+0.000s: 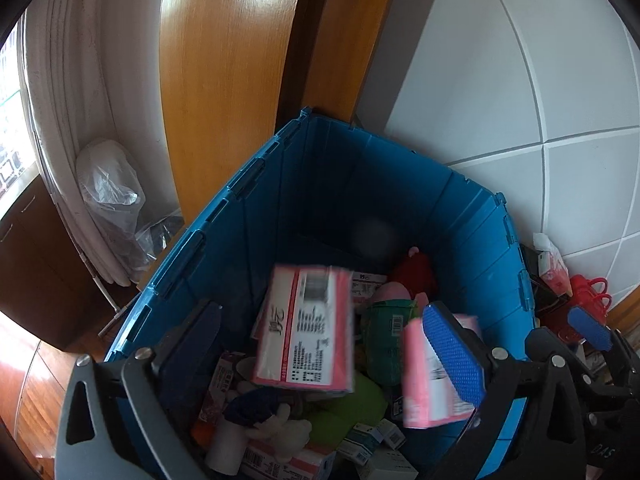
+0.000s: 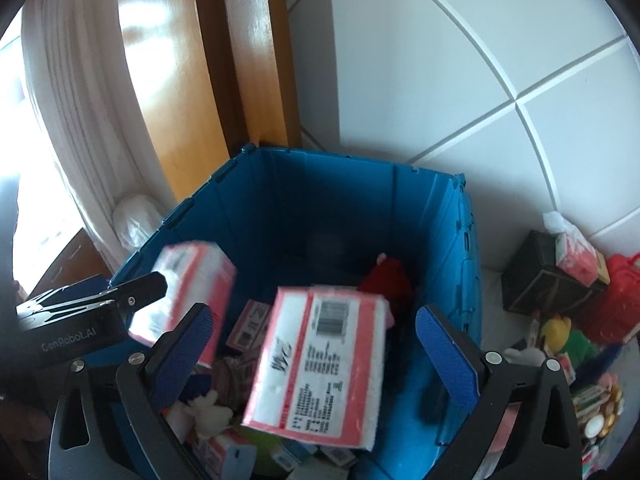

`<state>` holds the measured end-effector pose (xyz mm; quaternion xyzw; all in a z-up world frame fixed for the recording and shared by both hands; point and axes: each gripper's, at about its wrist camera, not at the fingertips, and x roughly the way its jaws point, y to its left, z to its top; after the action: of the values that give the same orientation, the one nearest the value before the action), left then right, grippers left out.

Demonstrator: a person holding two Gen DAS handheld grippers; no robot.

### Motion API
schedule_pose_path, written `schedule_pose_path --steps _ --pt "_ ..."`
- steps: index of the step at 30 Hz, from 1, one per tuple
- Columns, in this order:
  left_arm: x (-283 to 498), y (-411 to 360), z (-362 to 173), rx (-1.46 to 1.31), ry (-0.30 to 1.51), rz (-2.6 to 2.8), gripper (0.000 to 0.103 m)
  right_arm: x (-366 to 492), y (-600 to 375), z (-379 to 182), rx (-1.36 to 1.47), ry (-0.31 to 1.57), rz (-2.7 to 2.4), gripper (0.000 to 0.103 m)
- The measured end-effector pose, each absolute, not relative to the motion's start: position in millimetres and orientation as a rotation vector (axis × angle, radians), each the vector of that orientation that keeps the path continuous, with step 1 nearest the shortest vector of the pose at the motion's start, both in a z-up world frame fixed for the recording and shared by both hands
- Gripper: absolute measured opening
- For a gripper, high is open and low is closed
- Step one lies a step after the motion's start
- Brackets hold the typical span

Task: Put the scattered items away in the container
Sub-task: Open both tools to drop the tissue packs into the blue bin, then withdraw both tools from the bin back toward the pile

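Left wrist view: blue plastic crate [image 1: 328, 200], ribbed walls, hinged rim, sits in the corner against a wooden door frame [image 1: 224, 80] and white tiled wall [image 1: 520, 80]; its near edge is cut off behind the left gripper [image 1: 324, 356]. That gripper's jaws are spread wide, holding nothing; the left pad is in shadow, the right one shows blue knurled rubber. Two pink-and-white tissue packs are visible, both motion-blurred: one pack [image 1: 306, 328] between the jaws over the crate, print unreadable, and a second pack [image 1: 428, 376] half hidden behind the right pad. Crate contents are a jumble: something red [image 1: 416, 270], a green wrapped pack [image 1: 386, 340], lime-green cloth, a white plush piece, small cartons; exact count not possible. The right gripper's pad [image 1: 590, 328] pokes in at the far right. Right wrist view: same crate [image 2: 340, 200] from above, right gripper [image 2: 316, 352] spread wide, also empty, both blue textured pads clear. A blurred pack [image 2: 320, 364] sits between the jaws, probably loose in mid-air above the pile, no contact visible. A second pack [image 2: 192, 288] is near the left gripper's black finger [image 2: 132, 292]; can't tell if they touch. Outside the crate on the right: a dark box [image 2: 548, 276], a red bag [image 2: 616, 300], a yellow-and-green toy [image 2: 568, 336], more items cut off by the frame edge.
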<state>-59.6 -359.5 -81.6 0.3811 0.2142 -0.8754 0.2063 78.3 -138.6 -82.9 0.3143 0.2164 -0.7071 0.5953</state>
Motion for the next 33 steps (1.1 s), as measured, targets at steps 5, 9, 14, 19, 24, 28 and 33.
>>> schedule_pose_path --steps 5,9,14,19,24,28,33 --pt "-59.3 -353.5 -86.0 1.084 0.594 -2.437 0.103 79.2 -135.9 -81.3 0.72 0.504 -1.643 0.103" --pt "-56.2 -346.4 -85.4 1.097 0.593 -2.454 0.103 84.7 -133.0 -78.2 0.71 0.5 -1.63 0.103" --pt "-50.4 -337.3 -76.4 1.081 0.581 -2.471 0.103 89.1 -127.4 -73.8 0.704 0.493 -1.619 0.103" --pt "-44.5 -329.0 -72.0 1.087 0.571 -2.48 0.103 91.9 -118.3 -70.4 0.699 0.486 -1.619 0.103" --pt "-35.6 -320.5 -68.2 1.084 0.571 -2.488 0.103 93.6 -106.2 -67.0 0.697 0.477 -1.615 0.103" --pt "-28.9 -311.9 -65.3 1.091 0.587 -2.499 0.103 95.1 -94.2 -63.3 0.692 0.47 -1.615 0.103" --pt "-22.1 -299.2 -61.0 1.08 0.571 -2.504 0.103 93.8 -74.4 -57.8 0.687 0.456 -1.618 0.103"
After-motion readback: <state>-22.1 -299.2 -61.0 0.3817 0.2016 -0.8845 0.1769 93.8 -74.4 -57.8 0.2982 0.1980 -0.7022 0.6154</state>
